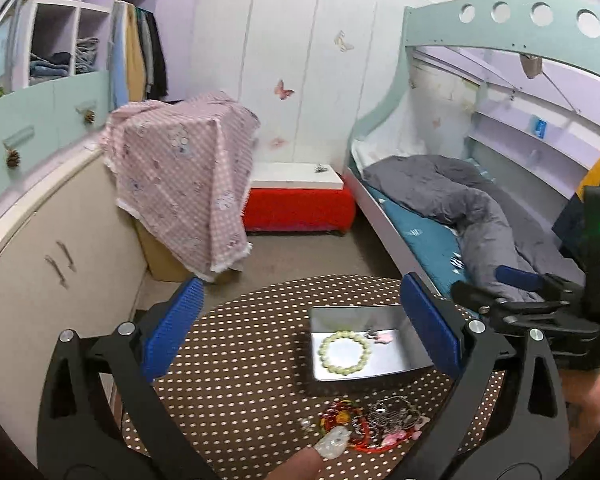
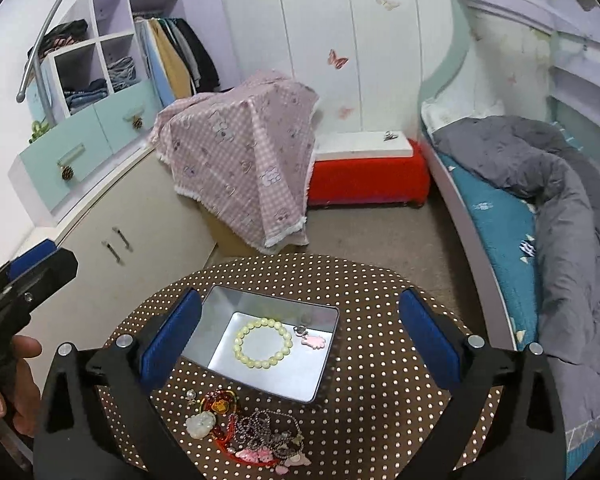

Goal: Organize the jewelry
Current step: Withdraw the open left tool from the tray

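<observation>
Both grippers, left gripper (image 1: 300, 344) and right gripper (image 2: 300, 340), jaws wide apart, nothing held. Bead bracelet (image 2: 263, 343) and pink charm (image 2: 313, 341) lie in tin (image 2: 204, 344) on counter (image 2: 380, 400); tangled jewelry pile (image 2: 256, 428), seemingly chains, nearer the cameras.

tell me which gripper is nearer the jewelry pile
Right, narrowly, as far as the views show. The right gripper hangs open over the tin, the jewelry pile just below it; the left gripper sits off left.

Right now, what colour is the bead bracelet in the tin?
Pale yellow-green bracelet, clearest in the right wrist view.
</observation>
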`<act>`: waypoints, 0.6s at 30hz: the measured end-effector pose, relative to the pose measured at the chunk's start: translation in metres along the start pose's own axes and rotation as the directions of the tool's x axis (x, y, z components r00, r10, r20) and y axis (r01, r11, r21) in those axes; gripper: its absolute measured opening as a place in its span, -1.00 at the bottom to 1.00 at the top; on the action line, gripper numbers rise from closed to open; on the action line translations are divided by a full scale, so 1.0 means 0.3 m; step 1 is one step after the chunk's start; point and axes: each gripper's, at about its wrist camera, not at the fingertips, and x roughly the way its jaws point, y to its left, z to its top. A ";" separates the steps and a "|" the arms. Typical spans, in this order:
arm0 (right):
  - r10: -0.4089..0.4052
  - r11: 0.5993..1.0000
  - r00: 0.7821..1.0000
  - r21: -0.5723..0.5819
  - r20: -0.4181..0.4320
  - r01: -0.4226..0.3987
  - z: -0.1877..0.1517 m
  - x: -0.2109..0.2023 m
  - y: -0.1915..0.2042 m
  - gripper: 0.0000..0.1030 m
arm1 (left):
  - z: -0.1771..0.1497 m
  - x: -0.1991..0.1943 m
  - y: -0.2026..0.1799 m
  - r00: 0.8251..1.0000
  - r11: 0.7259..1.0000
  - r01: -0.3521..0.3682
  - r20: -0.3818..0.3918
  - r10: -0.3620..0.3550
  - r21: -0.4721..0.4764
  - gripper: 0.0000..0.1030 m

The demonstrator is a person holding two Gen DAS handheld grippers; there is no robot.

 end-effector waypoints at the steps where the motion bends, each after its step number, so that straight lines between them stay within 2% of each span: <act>1: -0.014 1.000 1.000 0.002 0.006 0.014 0.000 -0.015 0.006 0.85 | 0.008 -0.008 0.014 1.000 1.000 -0.003 0.005 0.003 -0.006 0.88; 8: -0.109 0.994 0.989 0.012 0.096 0.108 -0.023 -0.178 0.071 0.85 | 0.005 -0.101 0.043 0.998 1.000 -0.020 0.052 0.020 -0.012 0.88; 12: -0.113 0.994 0.981 0.020 0.156 0.111 -0.034 -0.256 0.103 0.85 | -0.003 -0.176 0.026 0.995 0.998 -0.050 0.093 0.047 0.026 0.88; 18: -0.084 0.995 0.969 -0.028 0.233 0.093 -0.040 -0.358 0.140 0.85 | -0.027 -0.279 0.007 0.984 0.995 -0.101 0.145 0.103 -0.023 0.88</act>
